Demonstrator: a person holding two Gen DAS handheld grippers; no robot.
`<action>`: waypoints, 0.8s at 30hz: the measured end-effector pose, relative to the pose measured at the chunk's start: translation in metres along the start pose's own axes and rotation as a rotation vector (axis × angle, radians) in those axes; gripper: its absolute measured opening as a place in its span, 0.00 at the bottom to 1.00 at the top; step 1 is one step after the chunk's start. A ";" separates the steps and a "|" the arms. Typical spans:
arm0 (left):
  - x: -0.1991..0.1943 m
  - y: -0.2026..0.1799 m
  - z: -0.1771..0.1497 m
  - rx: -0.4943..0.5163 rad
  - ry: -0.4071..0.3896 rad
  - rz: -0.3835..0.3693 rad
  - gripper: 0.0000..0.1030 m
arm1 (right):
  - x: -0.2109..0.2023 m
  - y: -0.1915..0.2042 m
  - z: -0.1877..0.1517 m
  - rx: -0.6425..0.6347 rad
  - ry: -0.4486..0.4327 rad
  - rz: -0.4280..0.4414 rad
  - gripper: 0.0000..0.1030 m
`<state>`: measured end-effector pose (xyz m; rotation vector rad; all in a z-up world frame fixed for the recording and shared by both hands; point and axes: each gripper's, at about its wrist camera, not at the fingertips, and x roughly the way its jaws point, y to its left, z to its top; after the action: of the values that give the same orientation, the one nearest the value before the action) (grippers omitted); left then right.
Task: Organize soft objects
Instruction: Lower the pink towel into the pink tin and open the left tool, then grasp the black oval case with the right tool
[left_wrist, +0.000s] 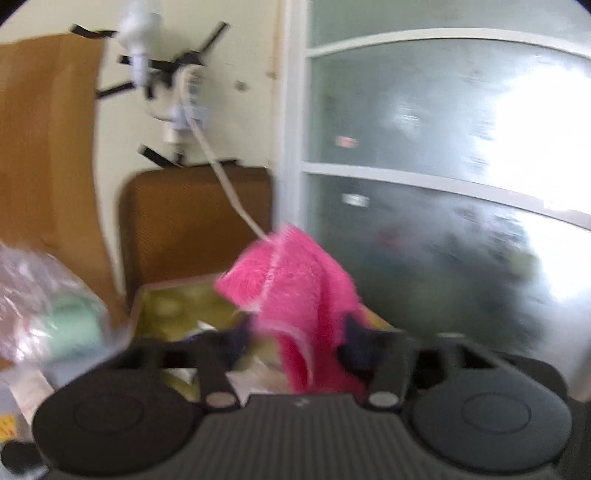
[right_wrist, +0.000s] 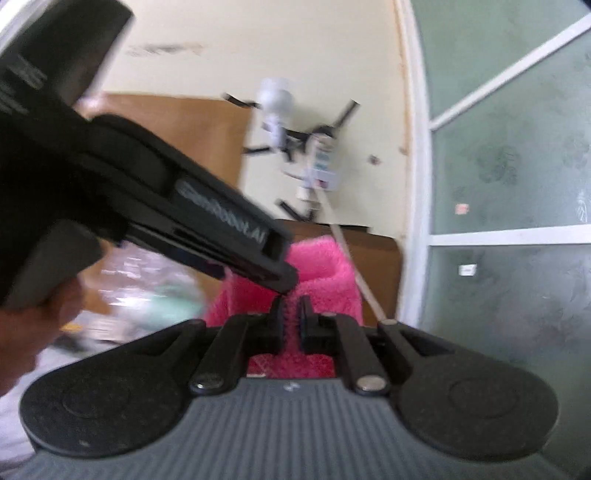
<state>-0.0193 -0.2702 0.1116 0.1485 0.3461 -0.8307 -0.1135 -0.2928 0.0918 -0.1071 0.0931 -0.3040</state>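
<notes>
A fluffy pink cloth stands up in the air between the wide-apart fingers of my left gripper. It brushes the right-hand finger, and the pads do not press on it, so this gripper is open. In the right wrist view the same pink cloth rises past my right gripper. Its jaws are almost together, with pink pile showing in the narrow slit. A finger of the left gripper reaches in from the upper left, just above the right fingertips. Both views are blurred.
A clear plastic bag with a mint-green item lies at the left, beside an open box. Brown boards lean on the wall under a taped white device with a cable. A frosted glass door fills the right. A hand shows.
</notes>
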 end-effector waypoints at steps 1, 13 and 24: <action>0.011 0.002 0.001 -0.013 -0.013 0.039 0.84 | 0.018 -0.004 -0.002 0.001 0.019 -0.030 0.12; 0.036 0.030 -0.041 -0.138 0.168 0.156 0.75 | 0.033 -0.022 -0.028 0.193 0.161 -0.055 0.38; -0.060 0.100 -0.071 -0.216 0.092 0.210 0.75 | 0.003 0.042 -0.011 0.183 0.150 0.111 0.38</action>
<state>0.0010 -0.1433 0.0665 0.0205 0.4955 -0.5753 -0.0994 -0.2546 0.0756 0.1025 0.2189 -0.2079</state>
